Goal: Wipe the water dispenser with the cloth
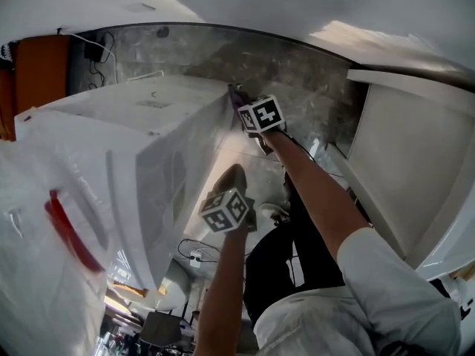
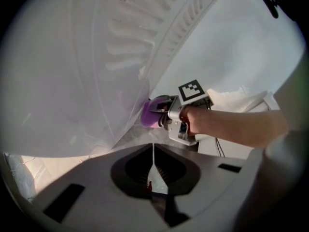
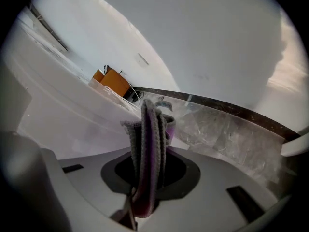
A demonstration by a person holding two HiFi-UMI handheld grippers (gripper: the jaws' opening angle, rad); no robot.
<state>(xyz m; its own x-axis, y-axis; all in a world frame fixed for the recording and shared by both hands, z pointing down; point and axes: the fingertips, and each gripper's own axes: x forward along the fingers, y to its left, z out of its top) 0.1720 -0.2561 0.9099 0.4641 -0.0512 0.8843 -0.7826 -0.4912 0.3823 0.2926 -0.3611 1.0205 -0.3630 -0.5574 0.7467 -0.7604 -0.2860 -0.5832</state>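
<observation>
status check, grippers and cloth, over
Left gripper shut, empty. Right gripper shut on cloth, at water dispenser top edge. No obstruction seen.

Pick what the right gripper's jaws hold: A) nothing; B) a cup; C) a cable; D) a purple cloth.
D: the right gripper view shows the right gripper with its jaws closed on a folded purple cloth.

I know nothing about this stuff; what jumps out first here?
A purple cloth clamped in the right gripper, held at the far top edge of the big white water dispenser. Nearer, the left gripper sits beside the dispenser's side, jaws shut.
</observation>
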